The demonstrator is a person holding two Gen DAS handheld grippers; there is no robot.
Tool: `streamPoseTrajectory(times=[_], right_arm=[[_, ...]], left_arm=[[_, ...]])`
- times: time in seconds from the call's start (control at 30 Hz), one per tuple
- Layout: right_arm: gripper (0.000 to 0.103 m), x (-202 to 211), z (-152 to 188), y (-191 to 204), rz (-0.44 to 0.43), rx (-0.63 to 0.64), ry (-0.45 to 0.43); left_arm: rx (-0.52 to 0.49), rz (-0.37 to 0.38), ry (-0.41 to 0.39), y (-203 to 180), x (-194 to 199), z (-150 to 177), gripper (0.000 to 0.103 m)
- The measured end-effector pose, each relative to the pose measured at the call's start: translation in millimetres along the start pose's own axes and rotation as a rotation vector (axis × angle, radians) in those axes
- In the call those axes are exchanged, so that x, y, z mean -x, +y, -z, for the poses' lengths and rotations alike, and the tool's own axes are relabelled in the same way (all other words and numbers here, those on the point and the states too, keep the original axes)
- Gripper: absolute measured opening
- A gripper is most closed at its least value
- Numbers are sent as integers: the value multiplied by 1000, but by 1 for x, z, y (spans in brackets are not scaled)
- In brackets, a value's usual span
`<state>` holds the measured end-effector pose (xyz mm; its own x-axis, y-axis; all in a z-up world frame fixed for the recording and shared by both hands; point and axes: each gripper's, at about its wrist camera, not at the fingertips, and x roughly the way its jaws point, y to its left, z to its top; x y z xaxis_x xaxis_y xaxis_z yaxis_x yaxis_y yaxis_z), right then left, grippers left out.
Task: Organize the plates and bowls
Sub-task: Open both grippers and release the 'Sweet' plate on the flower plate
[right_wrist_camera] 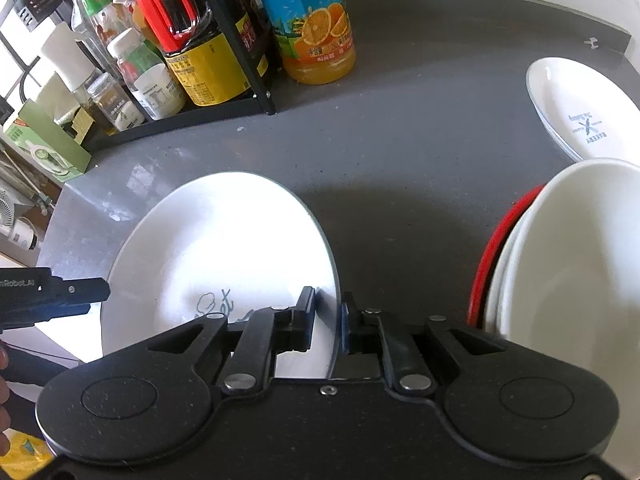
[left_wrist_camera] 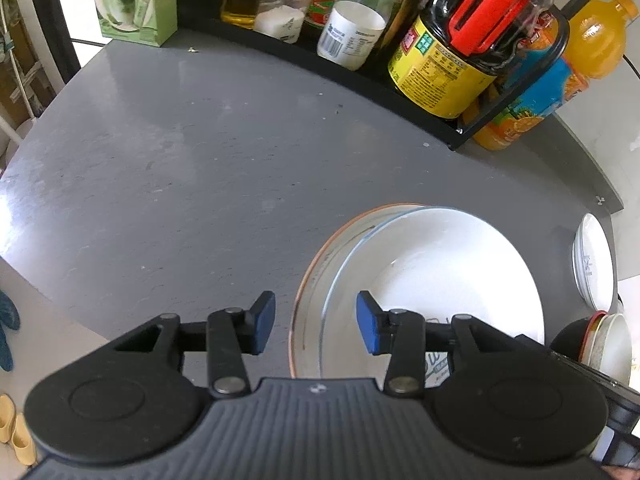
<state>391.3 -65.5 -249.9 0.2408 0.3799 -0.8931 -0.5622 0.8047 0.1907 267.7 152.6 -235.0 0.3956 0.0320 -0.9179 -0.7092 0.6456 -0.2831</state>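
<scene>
A white plate (left_wrist_camera: 440, 276) with a thin blue rim lies over an orange-rimmed plate (left_wrist_camera: 310, 276) on the grey counter (left_wrist_camera: 180, 168). My left gripper (left_wrist_camera: 316, 322) hovers open over the left edge of this pair, blue pads wide apart and holding nothing. In the right wrist view my right gripper (right_wrist_camera: 328, 320) is shut on the near right rim of the white plate (right_wrist_camera: 220, 248). Stacked white bowls (right_wrist_camera: 568, 264), one with a red rim (right_wrist_camera: 492, 248), sit just to the right. Another white plate (right_wrist_camera: 584, 112) with printed lettering lies at the far right.
A black wire rack (left_wrist_camera: 400, 80) of bottles and jars runs along the back. It holds a dark soy-sauce jug (right_wrist_camera: 196, 52) with a red cap. An orange juice bottle (right_wrist_camera: 320, 28) stands beside the rack, and a green box (left_wrist_camera: 136, 0) stands back left. The counter's edge (left_wrist_camera: 24, 264) drops off on the left.
</scene>
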Motion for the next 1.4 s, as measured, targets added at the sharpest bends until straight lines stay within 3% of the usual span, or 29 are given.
streamPoseTrajectory(times=[0.33, 0.57, 0.67, 0.73, 0.83, 1.07, 1.17, 1.4], right_arm=[[20, -14, 7, 11, 4, -14, 24], [23, 13, 3, 10, -13, -54, -27], [23, 31, 1, 9, -33, -73, -60], [27, 43, -1, 7, -38, -82, -81], [44, 59, -3, 3, -32, -101, -116], [45, 87, -7, -28, 1, -167, -184], [50, 98, -7, -48, 27, -203, -218], [51, 118, -6, -104, 71, -305, -268]], left_arm=[[9, 2, 4, 11, 3, 1, 43], [-13, 19, -12, 2, 10, -3, 43], [-38, 28, -28, -8, 13, -7, 52], [-59, 38, -47, -17, 15, -10, 56], [-90, 54, -58, -34, 16, -15, 64], [-179, 115, -73, -80, 19, -17, 71], [-219, 136, -77, -102, 20, -16, 73], [-287, 167, -63, -152, 17, -13, 74]])
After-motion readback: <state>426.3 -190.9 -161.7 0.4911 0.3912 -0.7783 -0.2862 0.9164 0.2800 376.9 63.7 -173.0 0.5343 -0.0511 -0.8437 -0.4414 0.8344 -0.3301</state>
